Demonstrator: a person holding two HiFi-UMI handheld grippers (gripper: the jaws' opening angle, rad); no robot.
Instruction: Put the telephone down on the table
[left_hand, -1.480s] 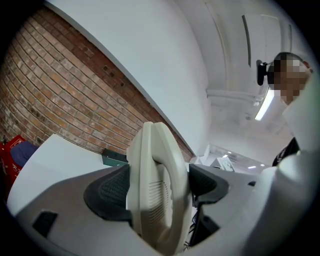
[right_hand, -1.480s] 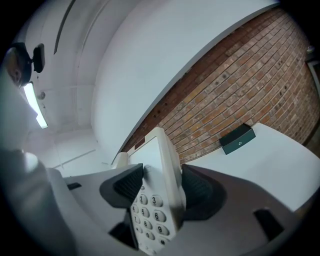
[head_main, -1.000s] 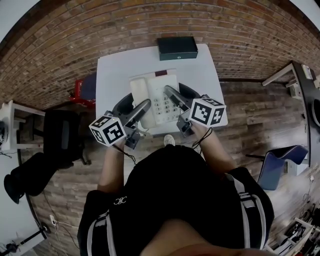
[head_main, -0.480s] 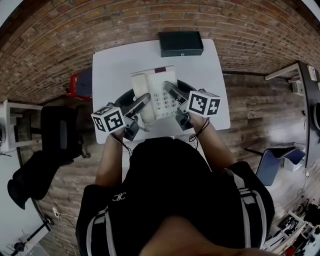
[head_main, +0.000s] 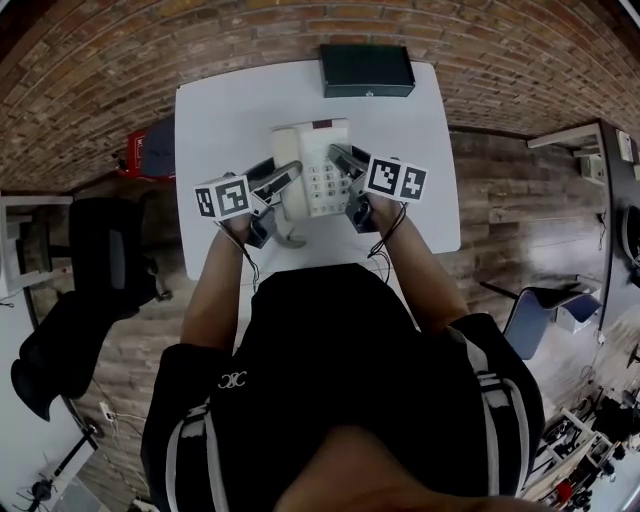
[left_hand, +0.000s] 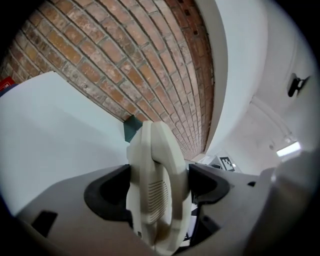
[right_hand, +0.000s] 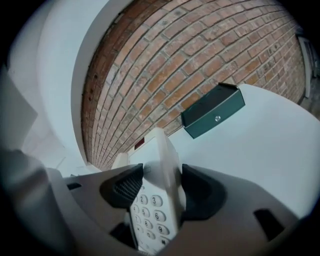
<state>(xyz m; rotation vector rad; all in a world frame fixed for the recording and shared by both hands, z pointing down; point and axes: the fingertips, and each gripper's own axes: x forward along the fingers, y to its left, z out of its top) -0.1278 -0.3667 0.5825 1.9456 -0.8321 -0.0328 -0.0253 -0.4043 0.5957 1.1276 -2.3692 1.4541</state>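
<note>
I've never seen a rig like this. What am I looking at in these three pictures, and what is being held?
There is no robot here. A person holds a two-jaw gripper in each hand, and the patterned cubes are part of the grippers. The head view looks down from a camera on the person's head. The other two views come from cameras riding on each gripper, looking along its jaws. A dark box lies at the far edge of the white table. The left gripper and right gripper each clamp one side of a cream telephone, the left at the handset side and the right beside the keypad. Whether it rests on the table, I cannot tell.
</note>
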